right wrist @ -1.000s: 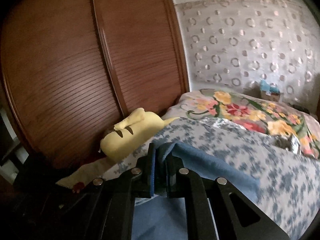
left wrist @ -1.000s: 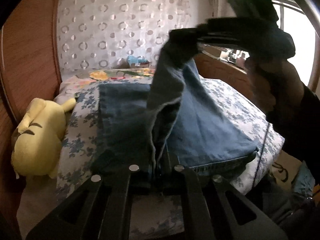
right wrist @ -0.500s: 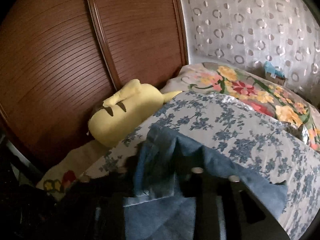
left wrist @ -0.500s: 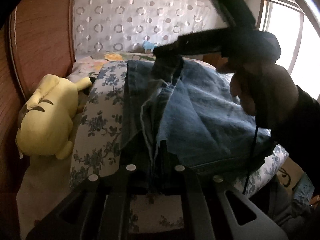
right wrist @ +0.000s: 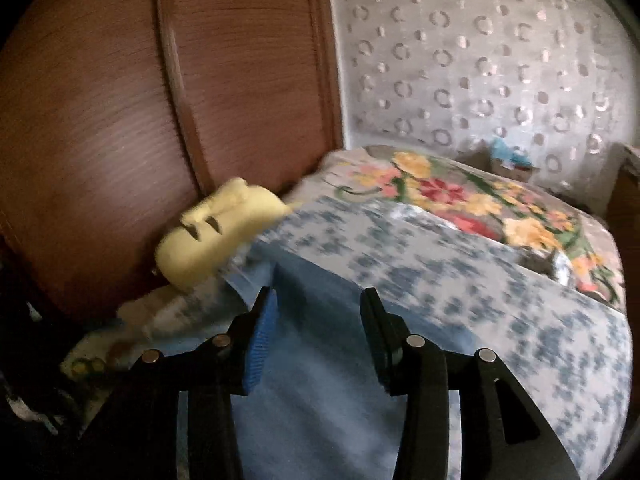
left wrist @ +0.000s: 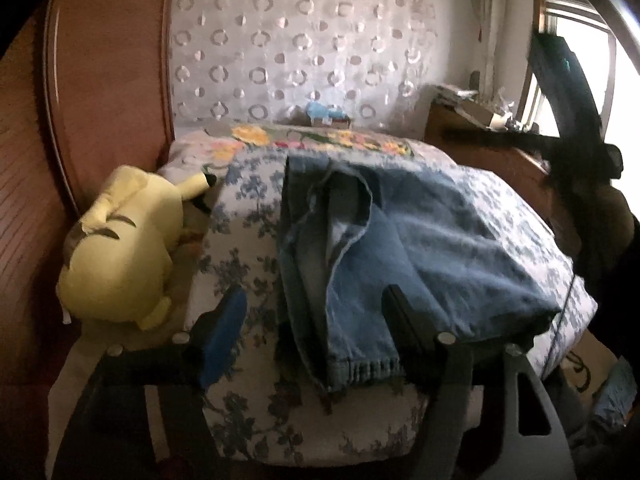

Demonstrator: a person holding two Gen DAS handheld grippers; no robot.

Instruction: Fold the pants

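Note:
Blue jeans (left wrist: 400, 240) lie folded in a loose stack on a blue-flowered quilt (left wrist: 240, 232) on the bed, with one edge curled up near the middle. My left gripper (left wrist: 314, 316) hovers at the near hem. Its jaws are opening wide, and its blue-padded fingers (left wrist: 228, 320) stand on either side of the denim without pressing it. In the right wrist view, my right gripper (right wrist: 318, 316) is just above the jeans (right wrist: 320, 380). Its jaws are also opening and grip nothing. In the left wrist view the right gripper's dark body (left wrist: 560, 140) is off to the right of the bed, held by a hand (left wrist: 604, 216).
A yellow plush toy (left wrist: 120, 248) lies left of the quilt, against the wooden wardrobe (right wrist: 120, 120). Behind the quilt is a bright flowered bedspread (right wrist: 460, 196), then a wall with a ring pattern. A wooden bedside cabinet (left wrist: 480, 152) and a window stand at the right.
Both grippers have let go of the jeans and opened. The lifted denim has dropped onto the stack. The right gripper has moved off to the right in the left wrist view.

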